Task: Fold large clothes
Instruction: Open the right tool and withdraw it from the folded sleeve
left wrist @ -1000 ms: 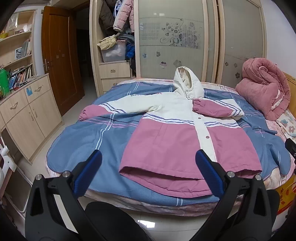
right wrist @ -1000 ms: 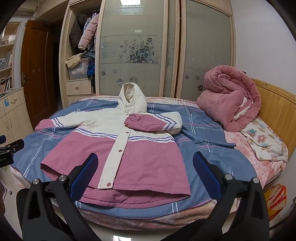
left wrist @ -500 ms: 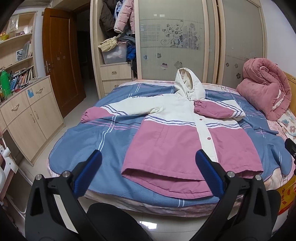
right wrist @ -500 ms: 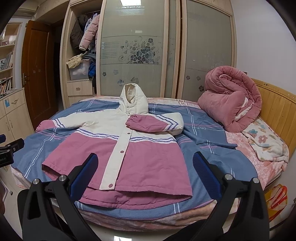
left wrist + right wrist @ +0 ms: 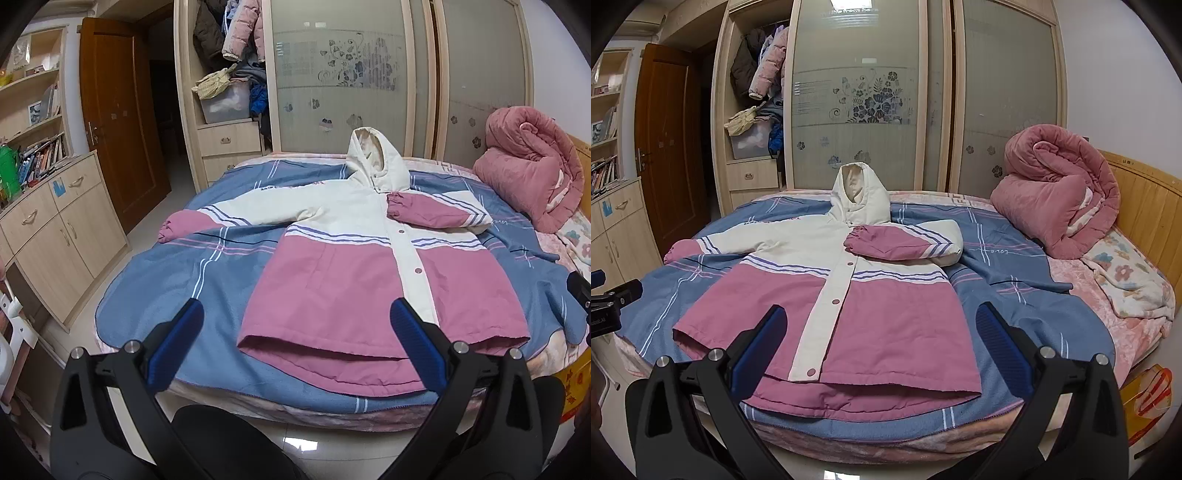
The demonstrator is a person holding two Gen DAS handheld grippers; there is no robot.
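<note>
A pink and cream hooded jacket (image 5: 369, 273) (image 5: 871, 306) lies face up on the bed, hood toward the wardrobe. Its right sleeve (image 5: 905, 243) is folded across the chest; the left sleeve (image 5: 229, 218) stretches out sideways on the blanket. My left gripper (image 5: 295, 325) hangs open in front of the jacket's hem, off the bed's near edge, with nothing between its blue fingers. Over the hem's right part my right gripper (image 5: 879, 325) is open and empty too. Part of the left gripper (image 5: 609, 306) shows at the left edge of the right wrist view.
The bed carries a blue striped blanket (image 5: 166, 273) (image 5: 1015, 295). A rolled pink quilt (image 5: 532, 177) (image 5: 1056, 199) sits at the headboard end. A wardrobe with frosted sliding doors (image 5: 857, 96) stands behind, a low cabinet (image 5: 55, 229) and a wooden door (image 5: 118, 122) to the left. Tiled floor lies below.
Both grippers have drifted slightly closer to the bed and a little upward, so the jacket sits marginally lower and larger in view. Both stay open; the jacket has not moved.
</note>
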